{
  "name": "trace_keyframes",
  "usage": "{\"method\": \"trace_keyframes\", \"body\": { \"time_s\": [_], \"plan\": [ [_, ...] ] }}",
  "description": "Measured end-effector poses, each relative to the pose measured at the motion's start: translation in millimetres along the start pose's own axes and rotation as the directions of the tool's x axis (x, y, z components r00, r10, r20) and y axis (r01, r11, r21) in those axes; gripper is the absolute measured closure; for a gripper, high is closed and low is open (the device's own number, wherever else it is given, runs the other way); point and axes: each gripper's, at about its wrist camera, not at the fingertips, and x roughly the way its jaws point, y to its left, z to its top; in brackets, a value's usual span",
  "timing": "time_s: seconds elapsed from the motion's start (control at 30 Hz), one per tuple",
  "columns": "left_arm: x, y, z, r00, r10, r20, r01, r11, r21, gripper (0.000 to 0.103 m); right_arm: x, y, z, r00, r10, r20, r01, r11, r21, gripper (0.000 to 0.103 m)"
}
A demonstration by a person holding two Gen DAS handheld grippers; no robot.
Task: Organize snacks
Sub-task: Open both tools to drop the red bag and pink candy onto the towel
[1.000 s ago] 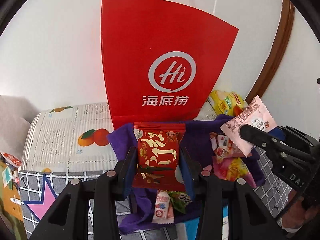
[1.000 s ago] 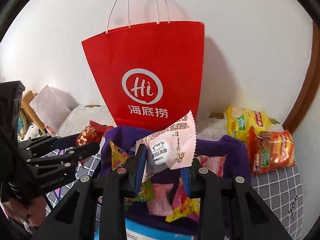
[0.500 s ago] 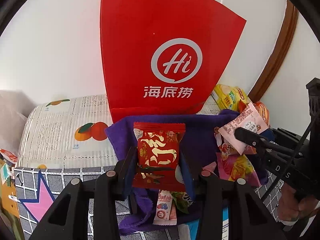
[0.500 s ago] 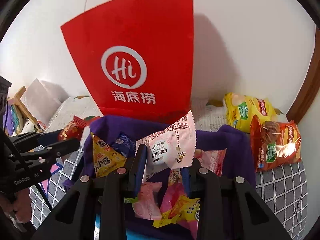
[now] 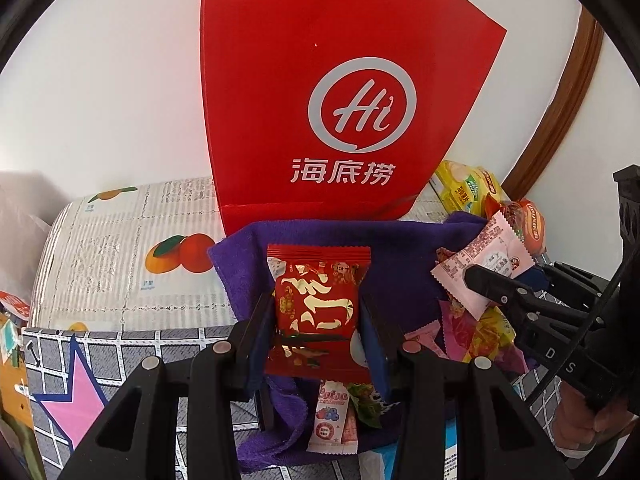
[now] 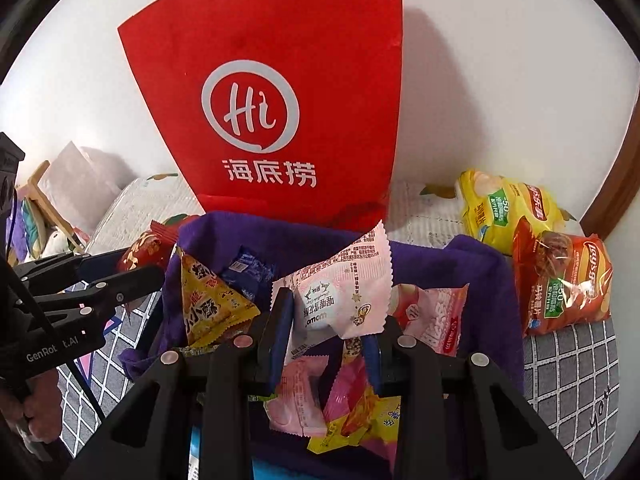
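Observation:
My left gripper (image 5: 318, 336) is shut on a red snack packet with gold lettering (image 5: 318, 304), held above a purple cloth (image 5: 396, 256). My right gripper (image 6: 326, 332) is shut on a pink and white snack packet (image 6: 344, 292) over the same cloth (image 6: 484, 280). Several loose snacks lie on the cloth, among them a yellow triangular packet (image 6: 208, 304) and a pink packet (image 6: 432, 316). A tall red paper bag (image 6: 288, 104) with a white logo stands upright behind the cloth. In the left wrist view the right gripper (image 5: 480, 280) holds the pink packet (image 5: 488, 256) at the right.
Two crisp bags, yellow (image 6: 504, 204) and orange (image 6: 560, 280), lie at the right by the wall. A fruit-printed mat (image 5: 120, 252) and a grey checked cloth (image 6: 572, 368) cover the surface. A brown wooden frame (image 5: 560, 112) runs along the right. A person's hand (image 6: 36, 408) holds the left gripper.
Both views have dipped lower and closer to the cloth, so the red bag rises in frame and more loose snacks show. Both grippers keep their packets.

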Motion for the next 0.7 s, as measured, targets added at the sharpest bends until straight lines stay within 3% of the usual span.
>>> {"method": "trace_keyframes", "body": {
  "time_s": [0.7],
  "plan": [
    [2,4,1,1.000,0.009,-0.004,-0.009,1.000,-0.013,0.063,17,-3,-3,0.997,-0.017,-0.072,0.016,1.000,-0.010,0.070]
  ]
}}
